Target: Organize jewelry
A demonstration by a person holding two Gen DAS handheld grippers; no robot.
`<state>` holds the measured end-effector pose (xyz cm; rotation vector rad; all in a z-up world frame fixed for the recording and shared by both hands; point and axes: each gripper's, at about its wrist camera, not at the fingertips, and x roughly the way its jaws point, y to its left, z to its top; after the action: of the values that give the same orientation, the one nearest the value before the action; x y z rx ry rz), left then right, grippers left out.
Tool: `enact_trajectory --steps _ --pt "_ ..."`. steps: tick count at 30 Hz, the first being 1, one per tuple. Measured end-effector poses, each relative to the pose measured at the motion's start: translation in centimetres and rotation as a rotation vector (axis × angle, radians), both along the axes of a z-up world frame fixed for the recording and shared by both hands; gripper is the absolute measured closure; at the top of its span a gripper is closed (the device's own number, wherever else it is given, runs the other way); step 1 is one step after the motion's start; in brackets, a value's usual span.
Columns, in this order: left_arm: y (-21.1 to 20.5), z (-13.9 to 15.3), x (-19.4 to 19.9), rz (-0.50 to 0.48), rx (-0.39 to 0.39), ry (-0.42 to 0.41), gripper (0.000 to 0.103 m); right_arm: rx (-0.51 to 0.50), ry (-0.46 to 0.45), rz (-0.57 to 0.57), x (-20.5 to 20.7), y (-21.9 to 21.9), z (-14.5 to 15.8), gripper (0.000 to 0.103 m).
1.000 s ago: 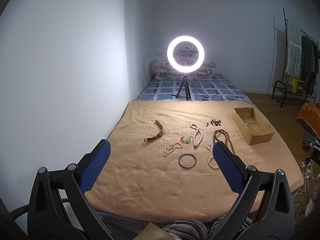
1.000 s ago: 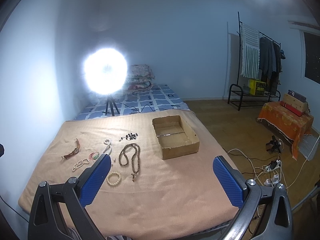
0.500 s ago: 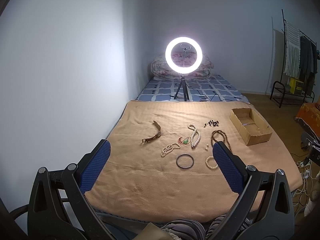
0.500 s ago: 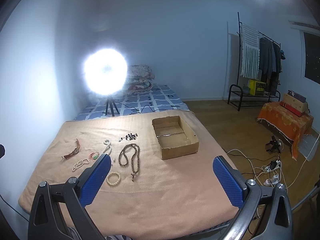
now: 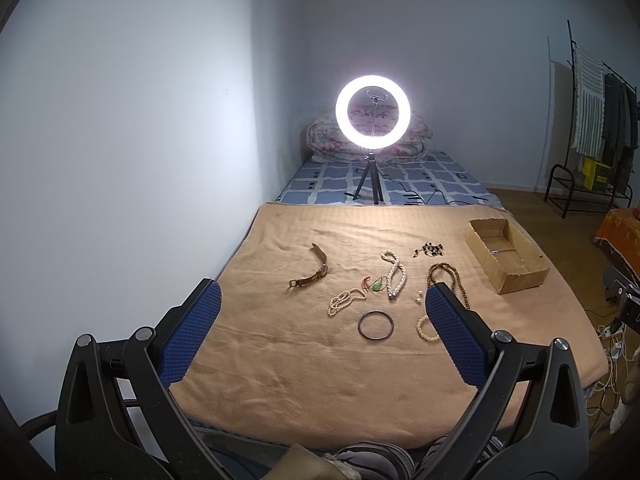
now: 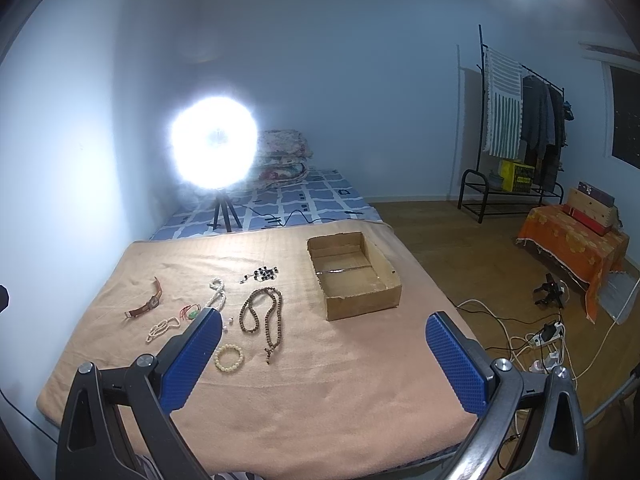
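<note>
above the near edge of the tan blanket [image 5: 280,380], the left gripper [image 5: 324,308] hangs with its blue pads spread wide and nothing between them; the right gripper [image 6: 322,332] hangs the same way, jaws far apart and empty, over the blanket's near right part. between and beyond the left pads lies the jewelry, all of it loose on the cloth: a black ring bangle [image 5: 375,325] nearest, a cream bead bracelet [image 6: 229,357] just beside the right-hand pad, a small pearl strand [image 5: 345,300], a green pendant on red cord [image 5: 376,286], a longer white pearl necklace [image 5: 394,274], a brown wooden bead necklace [image 6: 266,314], a cluster of dark beads [image 6: 262,274] and a brown strap watch [image 5: 312,274] off to the left. the cardboard box [image 6: 354,276] sits well apart from the pieces, near the blanket's right edge, open-topped with something thin and shiny on its floor. wide bare cloth lies between the grippers and the jewelry, and more between the necklace and the box. past the far edge stands a lit ring light [image 5: 373,112] on a tripod on a blue checked mattress [image 5: 420,184]; a white wall runs along the left edge, and to the right the wooden floor [image 6: 460,248] holds cables and a clothes rack [image 6: 520,128].
</note>
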<state>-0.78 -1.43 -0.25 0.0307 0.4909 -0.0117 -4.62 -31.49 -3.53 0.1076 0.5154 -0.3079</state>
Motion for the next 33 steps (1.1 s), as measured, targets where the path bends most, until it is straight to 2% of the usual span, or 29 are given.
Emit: enact_trajectory --steps 5,10,13,19,21,26,27,29,33 --pt "1.2 -0.3 1.1 0.014 -0.017 0.007 0.0 -0.003 0.02 0.021 1.5 0.1 -0.4 0.0" --pt "2.1 -1.5 2.6 0.031 0.004 0.025 0.0 0.016 0.045 0.063 3.2 -0.2 -1.3 0.0" --pt "2.9 -2.6 3.7 0.021 0.012 0.05 0.0 -0.004 0.068 0.087 4.4 0.0 -2.1 0.002" --pt "4.0 -5.4 6.0 -0.038 -0.008 0.088 0.0 -0.022 0.086 0.206 7.0 0.9 -4.4 0.004" --pt "4.2 -6.4 6.7 -0.052 -0.025 0.108 0.001 0.01 0.107 0.255 8.0 0.9 -5.4 0.01" --pt "4.5 -9.3 9.9 -0.081 -0.069 0.201 0.023 0.068 0.181 0.346 10.6 1.4 -8.1 0.023" --pt "4.4 -9.8 10.4 -0.086 -0.082 0.219 0.025 0.074 0.208 0.362 11.5 1.6 -8.9 0.025" --pt "4.5 -11.3 11.9 -0.101 -0.116 0.268 0.036 0.09 0.252 0.381 12.3 1.8 -10.1 0.028" --pt "4.1 -14.5 14.7 -0.146 -0.184 0.382 0.045 0.138 0.341 0.417 14.3 2.2 -12.6 0.029"
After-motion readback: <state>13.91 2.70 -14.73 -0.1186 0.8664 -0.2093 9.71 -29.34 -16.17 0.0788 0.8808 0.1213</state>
